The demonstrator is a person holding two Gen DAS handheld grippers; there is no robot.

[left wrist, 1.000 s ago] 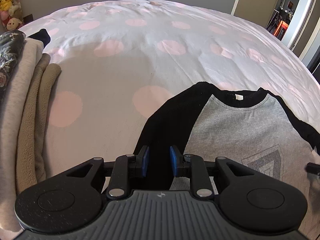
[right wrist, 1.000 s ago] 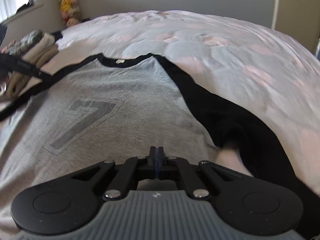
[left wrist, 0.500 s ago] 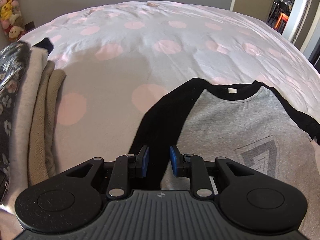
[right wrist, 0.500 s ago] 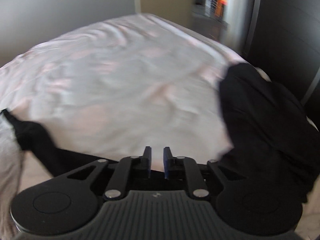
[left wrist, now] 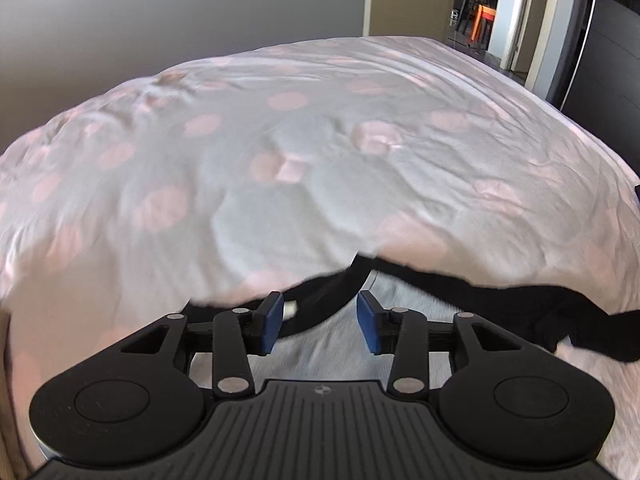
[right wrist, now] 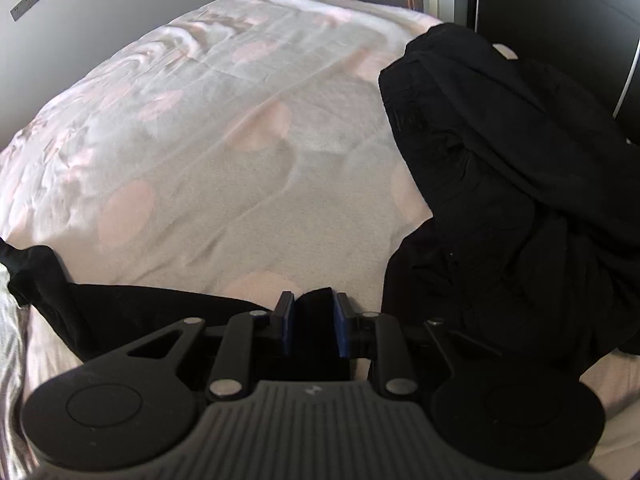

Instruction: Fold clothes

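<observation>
Shirt [left wrist: 344,344] lies flat on our bed [left wrist: 320,168], its black collar at six o'clock under our left gripper [left wrist: 320,322], whose jaws have just been widening and stand released above it. Our right gripper [right wrist: 314,324] has been opening too; a black sleeve [right wrist: 314,312] sits between its pads, whether pinched we cannot tell. A black heap [right wrist: 512,184] lies at two o'clock.

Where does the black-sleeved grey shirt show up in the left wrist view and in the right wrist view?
Left wrist: the shirt lies at the bottom centre, its black collar curving between the left gripper fingers, a black sleeve running right.
Right wrist: only its black sleeve along the lower left, the end lying between the right gripper pads; grey body at the far left edge.
Shared landmark: the pink-dotted bedspread.
</observation>
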